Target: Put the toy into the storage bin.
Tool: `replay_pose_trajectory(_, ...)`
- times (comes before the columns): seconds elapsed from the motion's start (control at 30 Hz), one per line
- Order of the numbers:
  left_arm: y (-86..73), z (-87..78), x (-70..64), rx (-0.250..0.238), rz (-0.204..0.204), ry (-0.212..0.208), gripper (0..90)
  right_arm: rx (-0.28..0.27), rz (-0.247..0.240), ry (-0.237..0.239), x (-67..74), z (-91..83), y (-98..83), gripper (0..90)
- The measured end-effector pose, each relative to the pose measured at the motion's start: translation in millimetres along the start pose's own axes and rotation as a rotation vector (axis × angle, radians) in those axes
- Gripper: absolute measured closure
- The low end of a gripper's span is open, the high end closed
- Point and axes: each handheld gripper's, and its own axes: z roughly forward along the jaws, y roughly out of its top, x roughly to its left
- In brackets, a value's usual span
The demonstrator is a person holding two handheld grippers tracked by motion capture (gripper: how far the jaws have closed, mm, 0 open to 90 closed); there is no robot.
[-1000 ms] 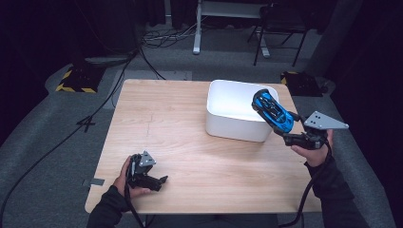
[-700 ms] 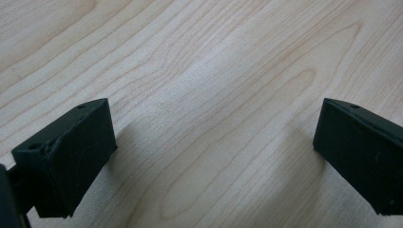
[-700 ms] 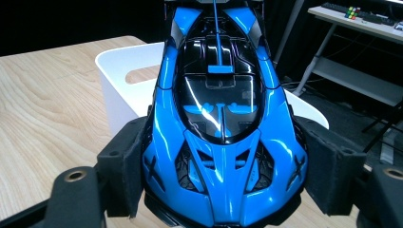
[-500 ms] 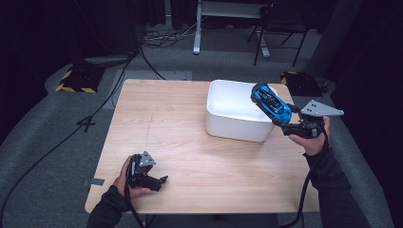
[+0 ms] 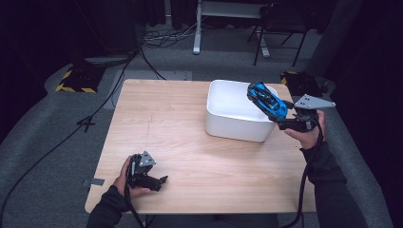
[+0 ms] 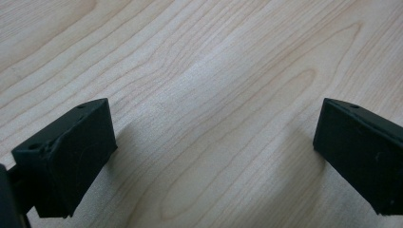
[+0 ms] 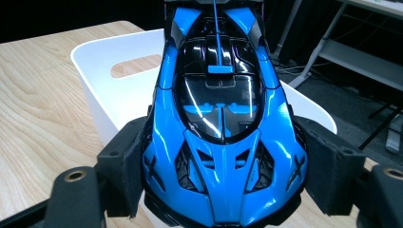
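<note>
We see a white bin (image 5: 237, 116) standing on a pale wooden counter (image 5: 180, 128), toward its far right part; the bin has rounded corners and an oval handle slot in one end wall, and what we can see of its inside is bare white. Just above the bin's right rim, the right claw (image 5: 285, 118) pinches a blue toy car (image 5: 267, 100) by its sides, the car tilted with one end raised over the bin's opening. In the right gripper view the foam pads (image 7: 128, 166) press on both flanks of the car (image 7: 221, 123), which is glossy blue with a black cabin and black vents. The right hand (image 5: 306, 135) grips from beside the bin. Well away from the bin, at the counter's near left edge, the left claw (image 5: 154, 180) rests low, its jaws spread wide over bare wood.
</note>
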Motion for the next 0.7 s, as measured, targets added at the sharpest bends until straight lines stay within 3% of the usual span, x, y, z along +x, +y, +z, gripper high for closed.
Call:
replay_pose_trajectory(0.47, 0.0, 0.1, -0.2, -0.001, -0.001, 0.000, 0.5, 0.122, -0.020, -0.007, -8.7, 20.9, 14.4, 26.7)
replay_pose_trajectory(0.6, 0.0, 0.0, 0.0, 0.000, 0.000, 0.000, 0.5, 0.186, -0.024, -0.007, -10.8, 28.9, 18.6, 26.7)
replay_pose_trajectory(0.7, 0.0, 0.0, 0.0, 0.000, 0.000, 0.000, 0.5, 0.269, -0.029, 0.014, -10.4, 38.1, 22.4, 26.7)
